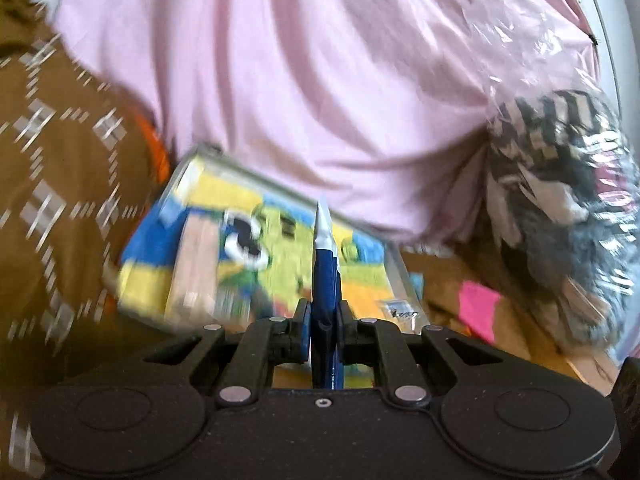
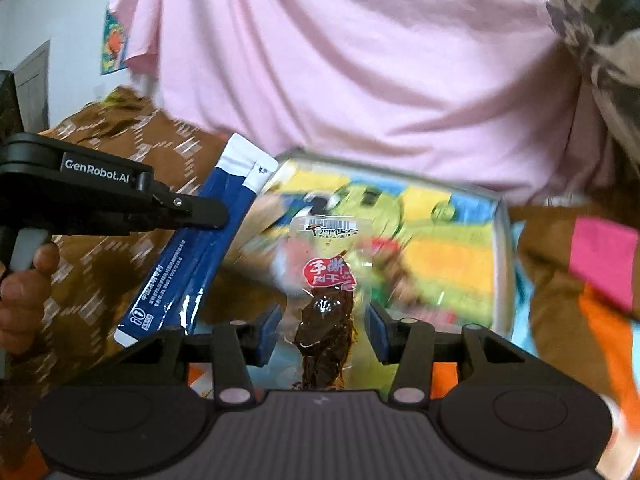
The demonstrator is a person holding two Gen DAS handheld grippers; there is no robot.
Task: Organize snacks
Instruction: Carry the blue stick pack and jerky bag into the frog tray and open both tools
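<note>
A colourful box (image 2: 452, 248) lies on the brown cloth (image 2: 92, 200) before the person, seemingly the place for the snacks, though blur hides its inside. The left gripper (image 1: 325, 322) is clenched on a blue sachet (image 2: 192, 256) over its near left corner. The right gripper (image 2: 325, 330) has its jaws released around a clear meat packet (image 2: 326, 292); I judge it just dropped, so next the sachet goes in beside it.

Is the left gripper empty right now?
No: in the left wrist view the left gripper is shut on a blue sachet held edge-on between its pads.
</note>
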